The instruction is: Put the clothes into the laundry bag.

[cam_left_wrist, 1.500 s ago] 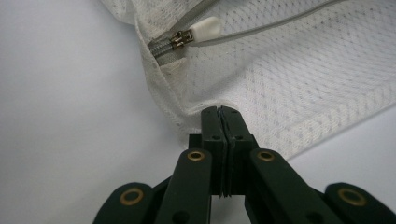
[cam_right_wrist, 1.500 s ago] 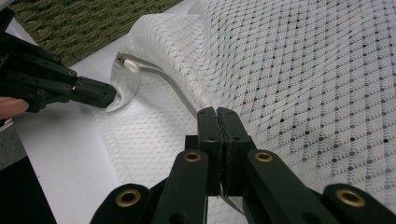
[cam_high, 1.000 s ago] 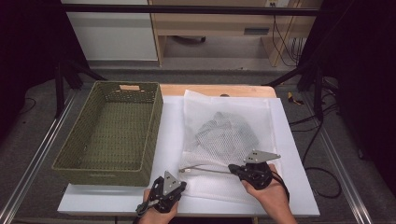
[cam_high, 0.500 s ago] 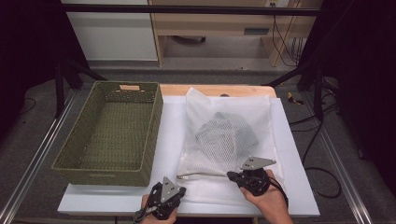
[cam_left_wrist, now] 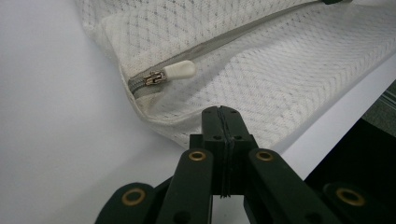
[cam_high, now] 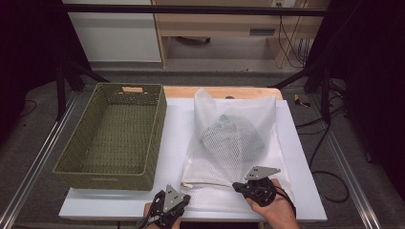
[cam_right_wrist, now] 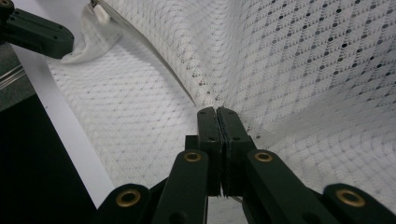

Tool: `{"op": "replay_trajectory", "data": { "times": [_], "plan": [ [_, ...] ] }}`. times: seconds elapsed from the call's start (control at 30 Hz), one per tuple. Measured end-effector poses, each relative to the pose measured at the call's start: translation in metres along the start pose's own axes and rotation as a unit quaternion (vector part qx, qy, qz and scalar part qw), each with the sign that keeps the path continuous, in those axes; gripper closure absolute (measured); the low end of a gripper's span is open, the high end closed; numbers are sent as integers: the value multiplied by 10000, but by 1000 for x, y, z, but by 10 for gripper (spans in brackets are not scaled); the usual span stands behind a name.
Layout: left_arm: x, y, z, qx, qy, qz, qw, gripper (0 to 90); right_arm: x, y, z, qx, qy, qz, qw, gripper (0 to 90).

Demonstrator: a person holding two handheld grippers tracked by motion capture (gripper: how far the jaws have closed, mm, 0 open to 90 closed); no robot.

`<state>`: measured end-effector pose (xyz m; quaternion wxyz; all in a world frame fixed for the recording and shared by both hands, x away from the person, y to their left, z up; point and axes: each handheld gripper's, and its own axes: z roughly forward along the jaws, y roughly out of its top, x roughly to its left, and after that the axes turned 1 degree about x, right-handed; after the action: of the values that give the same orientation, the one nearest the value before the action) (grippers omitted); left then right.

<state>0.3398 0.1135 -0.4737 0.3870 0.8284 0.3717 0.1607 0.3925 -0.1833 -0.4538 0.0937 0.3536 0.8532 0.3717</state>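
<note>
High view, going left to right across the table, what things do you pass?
Green woven basket → left tongs → white mesh laundry bag with a grey garment inside → right tongs.

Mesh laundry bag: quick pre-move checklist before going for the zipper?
1. Zipper pull in sight at the mesh laundry bag corner: ok.
2. Zipper closed: ok.
3. Left gripper shut, nothing between the jaws, short of the pull: not ok for grasping.
4. Right gripper shut at the mesh by the zipper line; mesh pinched: cannot tell.
5. Grey garment inside bag: ok.
6. Green basket beside bag, apart: ok.
</note>
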Motion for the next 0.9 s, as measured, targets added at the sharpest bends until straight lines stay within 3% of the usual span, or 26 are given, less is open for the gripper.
{"op": "replay_trajectory", "data": {
  "times": [0.57,0.8,0.9],
  "plan": [
    [-3,-5,2,47,30,65,10000,891,2,-8,5,240,-2,-35,9997,890],
    [-2,-4,0,-3,252,4,9997,713,0,-9,5,120,-34,22,9999,848],
    [-1,-3,-2,-34,336,-28,9994,608,-1,-9,4,33,-65,6,10000,770]
  ]
}}
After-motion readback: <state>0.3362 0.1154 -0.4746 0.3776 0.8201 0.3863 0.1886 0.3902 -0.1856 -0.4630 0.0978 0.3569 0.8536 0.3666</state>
